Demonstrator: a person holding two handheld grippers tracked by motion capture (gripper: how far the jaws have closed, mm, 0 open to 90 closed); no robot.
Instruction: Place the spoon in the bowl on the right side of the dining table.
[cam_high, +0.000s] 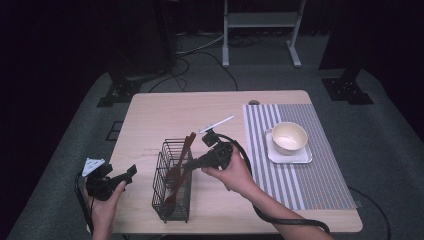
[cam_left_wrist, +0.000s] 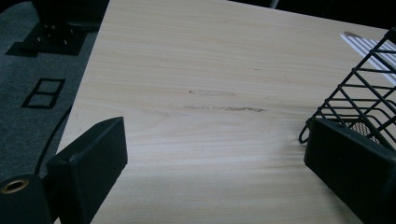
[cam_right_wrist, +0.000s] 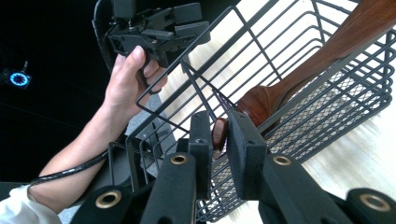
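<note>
Jaws of the right gripper (cam_right_wrist: 219, 140) pinch a wooden spoon (cam_right_wrist: 261, 100) inside the black wire basket (cam_high: 172, 182) on the table (cam_high: 150, 120), beside a second wooden utensil (cam_high: 189, 142). Left gripper (cam_left_wrist: 210, 154) hovers wide apart, empty, beside the basket.

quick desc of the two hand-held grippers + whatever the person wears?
Both hand-held grippers, left and right, are black with two blocky, flat-faced jaws and brass-coloured pivot bushings. The left carries a grey three-cornered plate on top. A thick black cable trails from the right one. A white sleeve edge shows on the left arm.
</note>
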